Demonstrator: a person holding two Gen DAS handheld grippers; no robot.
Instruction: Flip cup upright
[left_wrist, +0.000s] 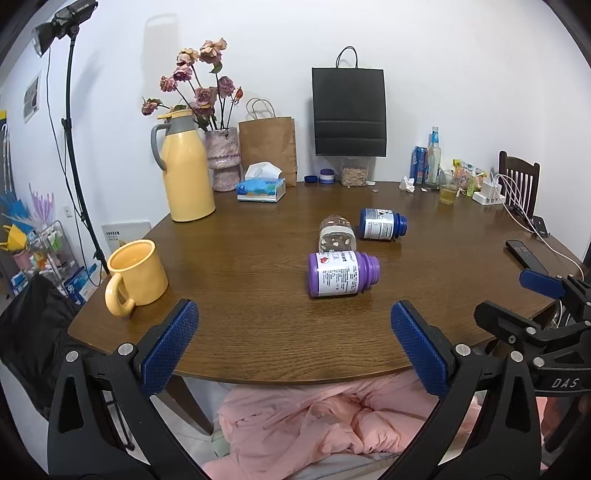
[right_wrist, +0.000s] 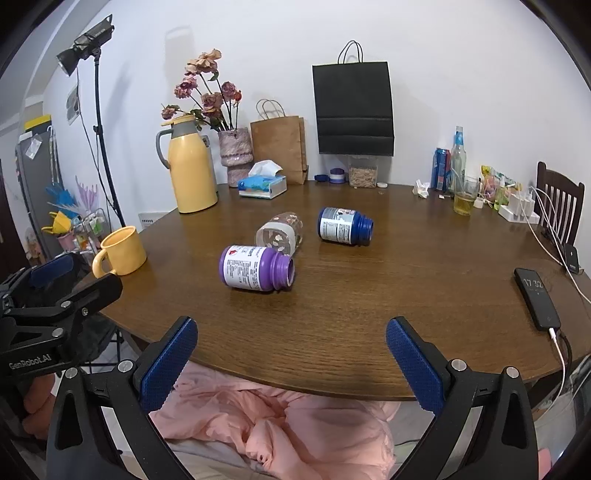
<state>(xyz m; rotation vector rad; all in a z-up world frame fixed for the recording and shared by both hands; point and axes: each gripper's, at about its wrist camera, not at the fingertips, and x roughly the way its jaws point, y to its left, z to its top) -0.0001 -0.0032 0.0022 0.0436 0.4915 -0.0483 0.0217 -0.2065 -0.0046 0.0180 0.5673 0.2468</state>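
Left wrist view has the left tongs (left_wrist: 293, 325) held level over the near edge of the round brown wooden counter (left_wrist: 258, 332), its blue pads spread wide with nothing between them. Right wrist view shows the right tongs (right_wrist: 291, 341) in the same pose, also spread wide and empty, over the counter's near rim.

A clear glass cup with a pale petal print (left_wrist: 337, 234) lies on its side near the counter's middle, at 12 o'clock from the left tongs and well apart from it; from the right tongs it sits at about 11 o'clock (right_wrist: 280, 233). A purple plastic pill bottle with a white label (left_wrist: 341, 273) lies on its side just in front of the cup, between it and the left tongs. A dark blue pill bottle (left_wrist: 382, 224) lies at the cup's 3 o'clock, close beside it.

A yellow ceramic mug (left_wrist: 135, 275) stands upright near the counter's edge at 9 o'clock. Bare wood stretches between both tongs and the bottles. A black phone (right_wrist: 537, 298) lies near the right rim.
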